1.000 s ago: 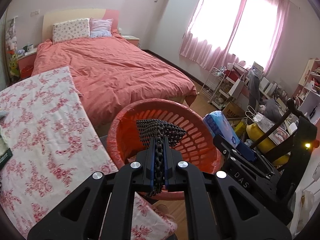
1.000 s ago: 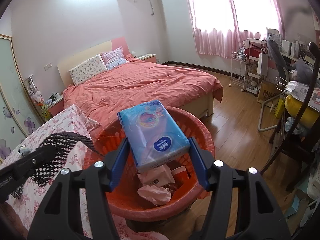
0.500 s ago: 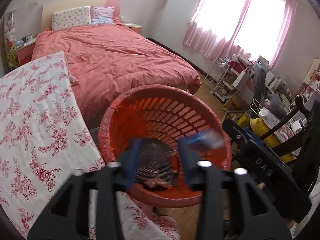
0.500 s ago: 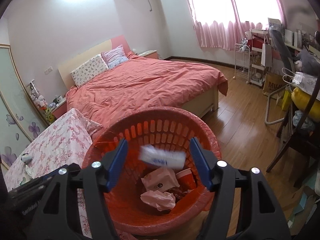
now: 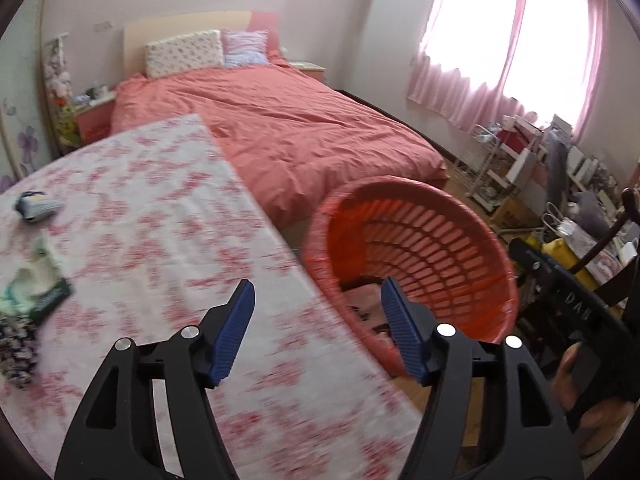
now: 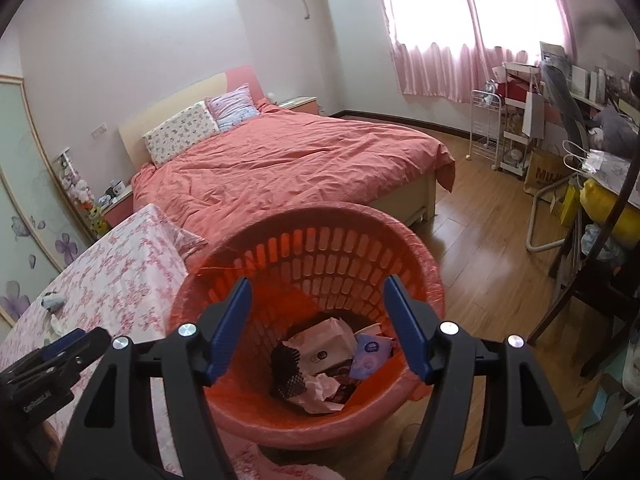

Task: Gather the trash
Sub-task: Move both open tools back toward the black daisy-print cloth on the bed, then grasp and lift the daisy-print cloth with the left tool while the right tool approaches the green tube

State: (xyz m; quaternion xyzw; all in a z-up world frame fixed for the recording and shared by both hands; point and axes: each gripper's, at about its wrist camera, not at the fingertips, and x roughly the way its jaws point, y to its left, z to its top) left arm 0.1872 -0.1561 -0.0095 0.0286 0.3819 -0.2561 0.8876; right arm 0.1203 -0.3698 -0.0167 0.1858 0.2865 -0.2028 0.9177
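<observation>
Left wrist view.
- Left hand-held gripper (image 5: 316, 324): jaws spread wide, nothing between the blue pads (image 5: 234, 334). It hangs over the desk edge nearest the orange basket (image 5: 472, 248).
- Orange basket: slatted wall, standing on the floor just beside the desk (image 5: 160, 240); its near rim sits behind the right-hand pad. Pale trash is partly visible at its bottom, blurred.
- Desk: covered in a pink floral cloth. On it, well away from the basket: a green tissue pack (image 5: 34, 286) with white tissue pulled up, a small dark-and-grey bundle (image 5: 34, 206) farther back, and a dark patterned item (image 5: 16, 346) at the frame edge.
- Bed (image 5: 280, 132): salmon cover, beyond the basket.
- Right hand-held gripper: black body at the basket's far side; jaws not shown here.

Right wrist view.
- Right hand-held gripper (image 6: 318, 324): jaws wide apart, holding nothing, directly above the basket (image 6: 320, 256) mouth.
- Basket contents, below and between the pads: blue tissue pack (image 6: 370, 358), black mesh wrap (image 6: 286, 372), white paper packet (image 6: 324, 346), crumpled pink tissue (image 6: 316, 394).
- Left hand-held gripper (image 6: 60, 354): over the desk (image 6: 120, 276), beside the basket's rim.
- Wooden floor (image 6: 480, 248): past the basket.
</observation>
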